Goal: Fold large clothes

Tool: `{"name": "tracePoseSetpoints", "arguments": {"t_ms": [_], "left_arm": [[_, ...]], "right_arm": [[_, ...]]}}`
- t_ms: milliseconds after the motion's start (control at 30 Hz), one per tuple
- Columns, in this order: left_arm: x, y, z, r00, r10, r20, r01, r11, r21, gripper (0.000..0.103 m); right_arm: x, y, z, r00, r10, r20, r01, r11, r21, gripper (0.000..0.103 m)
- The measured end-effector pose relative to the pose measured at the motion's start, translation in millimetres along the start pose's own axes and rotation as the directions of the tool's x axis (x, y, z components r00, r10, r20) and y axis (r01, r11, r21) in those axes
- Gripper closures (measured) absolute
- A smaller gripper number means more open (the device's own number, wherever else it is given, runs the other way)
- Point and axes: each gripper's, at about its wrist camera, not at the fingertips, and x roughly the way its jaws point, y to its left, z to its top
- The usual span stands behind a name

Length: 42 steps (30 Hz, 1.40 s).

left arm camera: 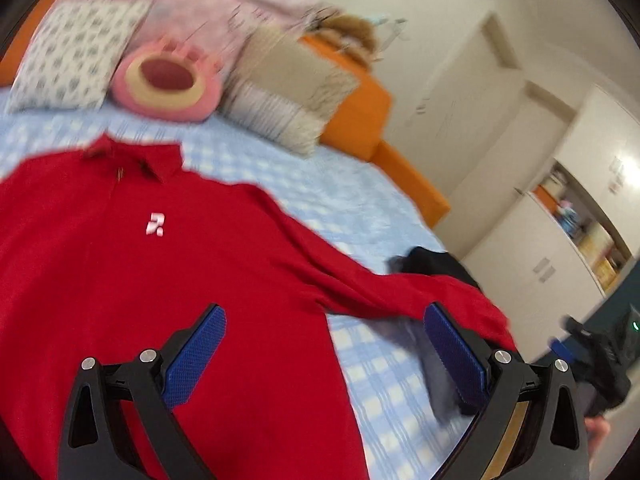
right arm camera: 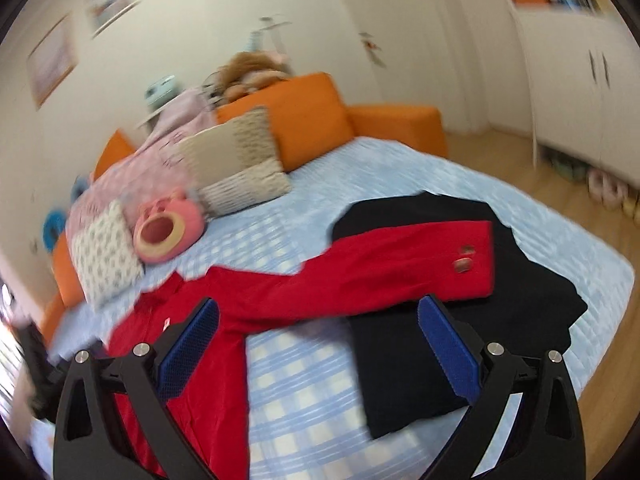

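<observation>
A red long-sleeved polo shirt [left arm camera: 160,272] lies spread face up on the blue checked bed [left arm camera: 360,200], collar toward the pillows. Its right sleeve [right arm camera: 400,264] stretches out sideways and its cuff rests on a folded black garment [right arm camera: 460,352]. My left gripper [left arm camera: 324,320] is open and empty above the shirt's body and armpit. My right gripper [right arm camera: 318,312] is open and empty above the sleeve and the bare sheet [right arm camera: 304,380]. Both views are blurred.
Pillows [left arm camera: 76,52], a pink plush cushion [left arm camera: 168,80] and a pink blanket [left arm camera: 208,12] lie at the head of the bed by the orange headboard [right arm camera: 312,112]. White cupboards [right arm camera: 580,80] and wooden floor [right arm camera: 600,360] are to the right. My right gripper shows in the left wrist view [left arm camera: 600,360].
</observation>
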Motion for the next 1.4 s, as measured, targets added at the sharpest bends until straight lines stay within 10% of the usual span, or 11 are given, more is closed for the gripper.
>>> {"name": "tracePoseSetpoints", "arguments": {"t_ms": [100, 400, 733, 867, 1100, 1400], "left_arm": [[59.5, -5.9, 10.4, 0.989, 0.137, -0.056, -0.134, 0.990, 0.053, 0.003], [133.7, -32.3, 11.7, 0.968, 0.240, -0.076, -0.225, 0.960, 0.168, 0.003], [159.7, -31.3, -5.1, 0.985, 0.158, -0.068, -0.148, 0.980, 0.135, 0.024], [160.3, -23.6, -7.5, 0.984, 0.155, -0.088, -0.144, 0.983, 0.114, 0.028], [153.0, -10.0, -4.6, 0.974, 0.203, -0.097, -0.195, 0.977, 0.084, 0.017], [149.3, -26.6, -2.3, 0.918, 0.397, 0.026, -0.386, 0.874, 0.295, 0.011]], "right_arm": [[20.0, -50.4, 29.9, 0.996, 0.051, -0.079, -0.041, 0.991, 0.124, 0.004], [89.8, -127.2, 60.4, 0.951, 0.104, -0.290, -0.029, 0.968, 0.250, 0.006], [137.4, -130.5, 62.8, 0.919, 0.150, -0.363, -0.044, 0.958, 0.284, 0.061], [142.5, -122.5, 64.0, 0.910, 0.162, -0.381, -0.055, 0.959, 0.277, 0.091], [124.8, -68.9, 93.2, 0.938, 0.178, -0.299, -0.127, 0.975, 0.183, 0.095], [88.2, 57.2, 185.8, 0.989, 0.103, -0.110, -0.109, 0.993, -0.047, 0.101]]}}
